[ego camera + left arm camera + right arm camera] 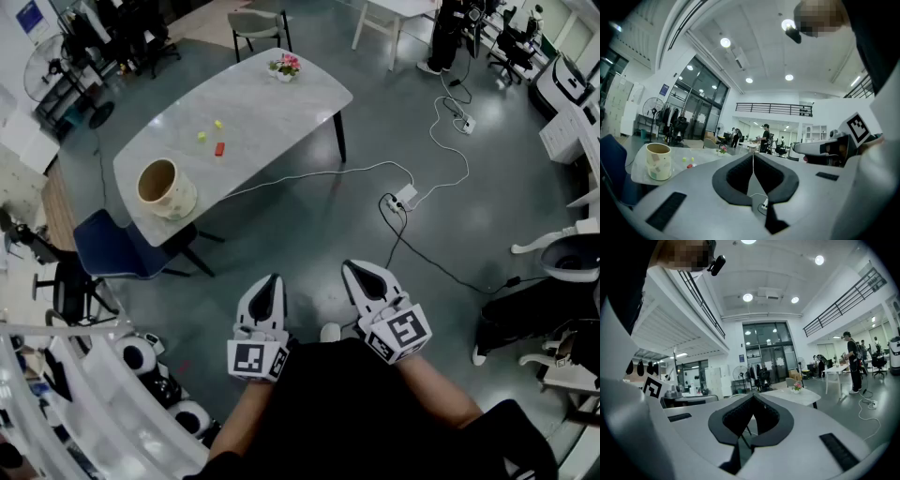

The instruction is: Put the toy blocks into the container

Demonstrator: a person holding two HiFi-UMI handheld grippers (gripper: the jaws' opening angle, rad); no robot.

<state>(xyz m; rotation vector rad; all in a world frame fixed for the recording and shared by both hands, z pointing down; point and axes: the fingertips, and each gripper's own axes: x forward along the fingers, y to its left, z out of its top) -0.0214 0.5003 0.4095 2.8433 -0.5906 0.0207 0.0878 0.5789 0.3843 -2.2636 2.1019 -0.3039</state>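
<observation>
A pale marble-topped bench (272, 94) stands on the grey floor, well away from the person. At the bench's end by the blue chair (117, 248), a cream cylindrical container (166, 187) stands upright with its mouth open. Three small toy blocks lie toward the bench's middle, apart from the container: a red block (220, 148), a yellow-green block (201, 137) near it, and a yellow block (217, 123) slightly farther along. A small pot of pink flowers (285, 66) sits at the bench's far end. The left gripper (270, 281) and right gripper (361, 272) hang side by side over the floor, short of the bench. The jaws of each are pressed fully together and hold nothing.
</observation>
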